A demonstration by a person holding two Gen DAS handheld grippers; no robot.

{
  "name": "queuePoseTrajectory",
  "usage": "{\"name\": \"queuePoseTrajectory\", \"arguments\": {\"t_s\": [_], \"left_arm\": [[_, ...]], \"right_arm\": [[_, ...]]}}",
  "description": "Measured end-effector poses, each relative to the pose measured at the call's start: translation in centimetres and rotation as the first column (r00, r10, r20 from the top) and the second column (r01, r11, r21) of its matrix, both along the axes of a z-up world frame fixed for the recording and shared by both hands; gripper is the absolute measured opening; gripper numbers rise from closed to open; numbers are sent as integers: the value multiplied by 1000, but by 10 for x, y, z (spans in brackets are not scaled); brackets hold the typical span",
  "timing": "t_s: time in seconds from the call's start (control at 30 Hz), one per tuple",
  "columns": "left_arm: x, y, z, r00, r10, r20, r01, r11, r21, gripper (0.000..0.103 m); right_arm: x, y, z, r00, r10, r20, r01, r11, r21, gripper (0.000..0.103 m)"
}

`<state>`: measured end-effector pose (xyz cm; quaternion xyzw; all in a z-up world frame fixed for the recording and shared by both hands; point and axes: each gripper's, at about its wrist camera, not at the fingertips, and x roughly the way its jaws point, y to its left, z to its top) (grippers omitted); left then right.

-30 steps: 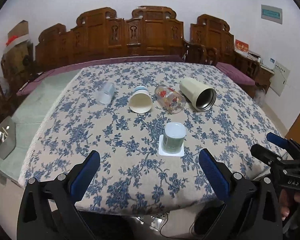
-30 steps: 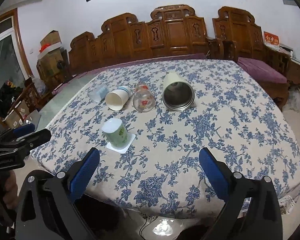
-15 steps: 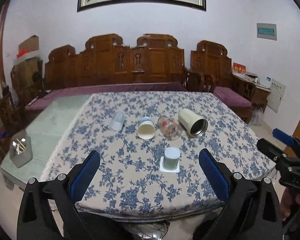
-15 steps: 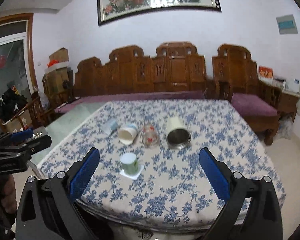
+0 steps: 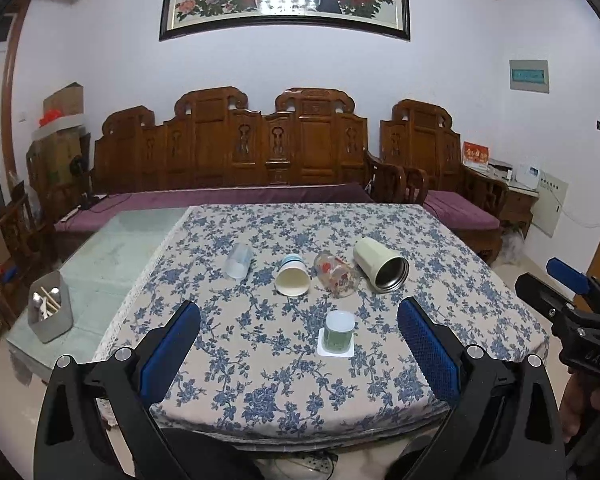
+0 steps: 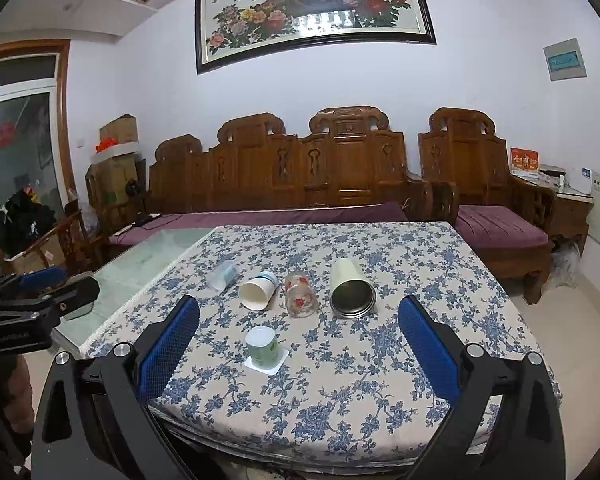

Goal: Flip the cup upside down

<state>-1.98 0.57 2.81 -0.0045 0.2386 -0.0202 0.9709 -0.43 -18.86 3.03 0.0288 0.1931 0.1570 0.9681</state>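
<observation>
Beyond both open jaws, green cup (image 5: 340,335) on coaster (image 5: 335,348)

Both tools look alike: the left gripper (image 5: 299,344) and right gripper (image 6: 299,344) have matte black angular arms, silver round screws at the joints and blue dimpled pads (image 5: 428,350). Bare skin of the right hand (image 5: 580,408) shows.

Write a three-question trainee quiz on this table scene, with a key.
1. True or false: the green cup stands on the white coaster.
2. How many cups lie on their sides behind it?
3. Which is nearest the metal-lined tumbler: A the clear plastic cup, B the paper cup, C the printed glass?

Key: 1 true; 2 four; 3 C. Both the left gripper and the right gripper are open.
</observation>
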Motion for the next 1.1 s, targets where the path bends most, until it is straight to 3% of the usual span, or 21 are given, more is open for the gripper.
{"name": "queuePoseTrajectory", "arguments": {"t_s": [1.1], "left_arm": [[-1,0,0,1000,1,-1,-1,1000,-2,95]], "right_arm": [[0,1,-3,1000,-2,-5,2,1000,-1,100]]}}
